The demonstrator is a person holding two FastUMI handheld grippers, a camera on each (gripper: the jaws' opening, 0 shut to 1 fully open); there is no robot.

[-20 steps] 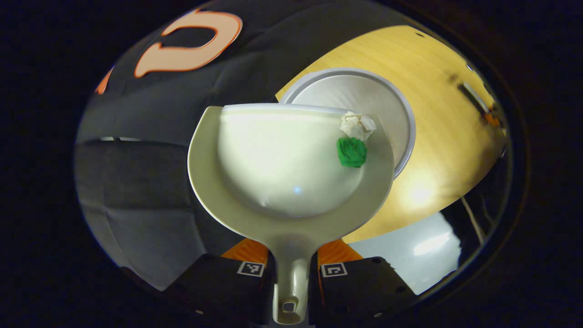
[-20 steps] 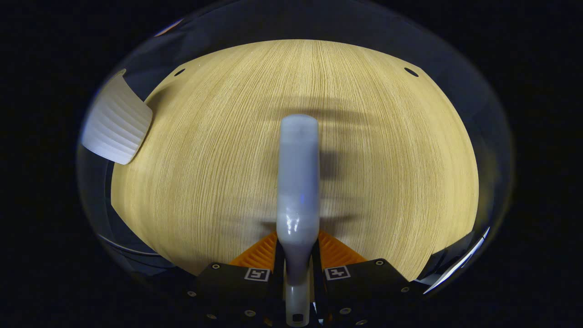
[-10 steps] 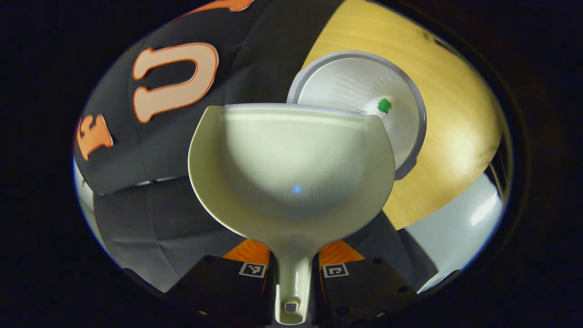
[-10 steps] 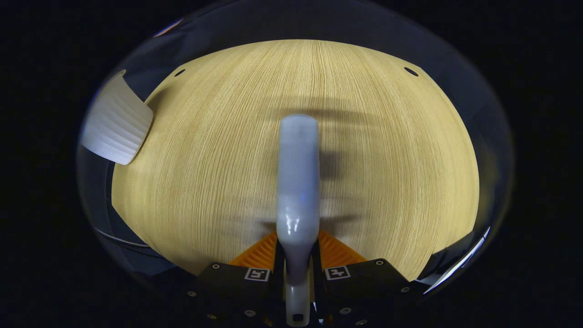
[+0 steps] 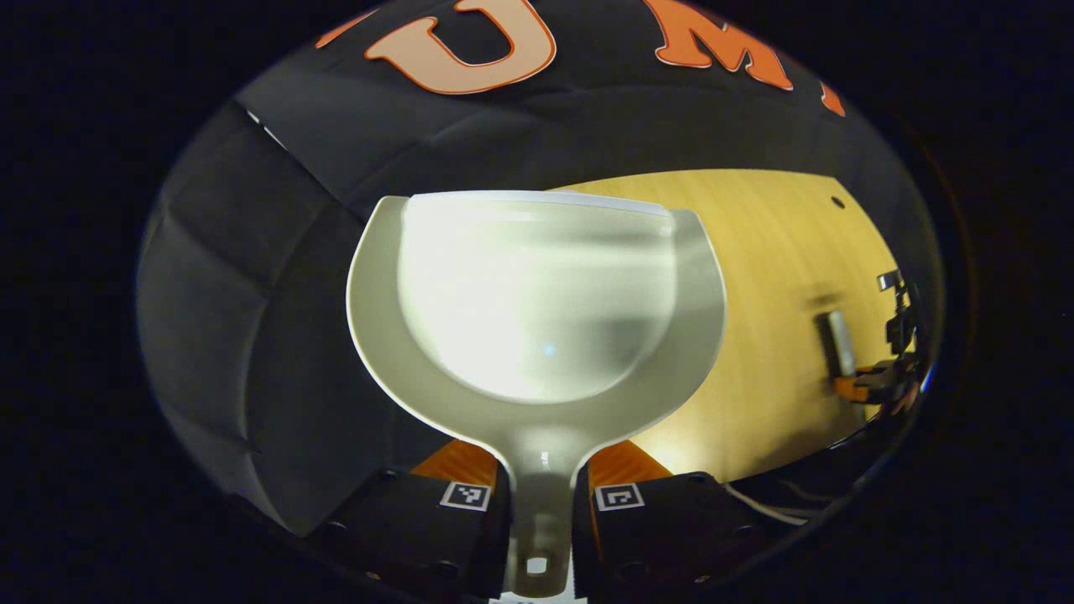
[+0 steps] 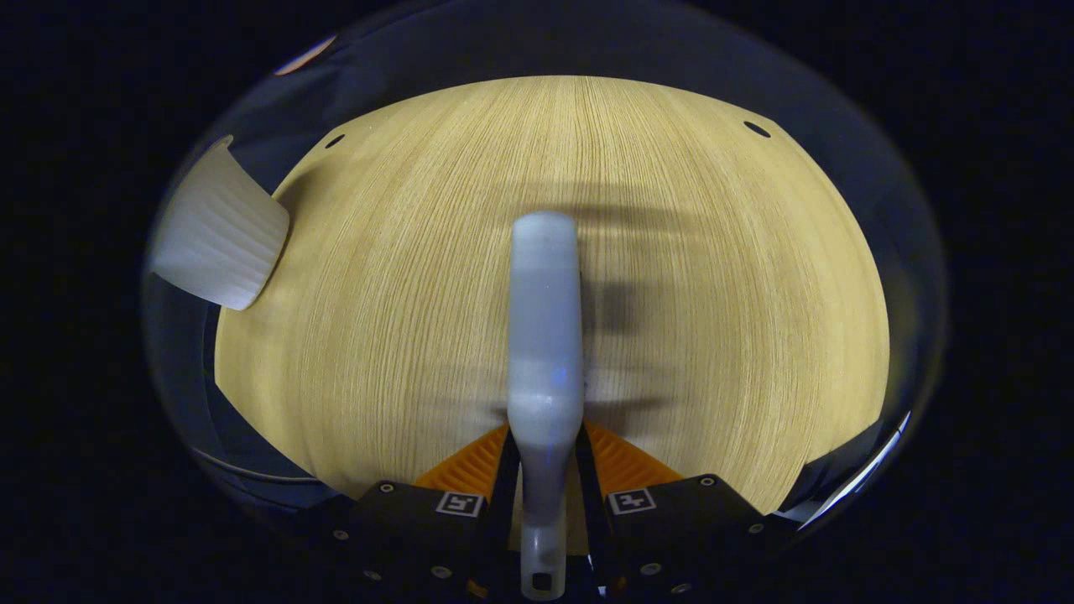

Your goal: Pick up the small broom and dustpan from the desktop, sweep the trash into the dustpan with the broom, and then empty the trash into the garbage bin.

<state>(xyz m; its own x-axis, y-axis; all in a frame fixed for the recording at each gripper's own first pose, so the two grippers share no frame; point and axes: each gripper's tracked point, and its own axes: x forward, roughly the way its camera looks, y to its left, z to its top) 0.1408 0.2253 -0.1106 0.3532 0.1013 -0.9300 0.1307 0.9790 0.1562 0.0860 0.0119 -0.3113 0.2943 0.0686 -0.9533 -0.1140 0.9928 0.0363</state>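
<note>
- The dustpan point(image 5: 537, 319) was held up off the counter point(image 5: 780, 335) in the left gripper view, its scoop facing the camera and its front lip toward the booth's black cloth wall point(image 5: 252, 277). The pan's bowl looked bare; no scraps could be seen in it.
- The left claw point(image 5: 539, 503) was closed on the dustpan's handle, one finger pressing each side of the neck.
- In the right gripper view, the small broom point(image 6: 545, 335) pointed straight ahead over the wooden counter point(image 6: 713, 335), casting a shadow just to its right. Whether its far end touched the wood could not be told.
- The right claw point(image 6: 545, 495) was clamped on the broom's handle, a finger on each side.
- The white ribbed garbage bin point(image 6: 216, 239) stood at the counter's far left edge in the right gripper view, well apart from the broom.
- In the left gripper view, the right claw point(image 5: 873, 386) with the broom point(image 5: 837, 340) appeared small and blurred at the far right above the counter.
</note>
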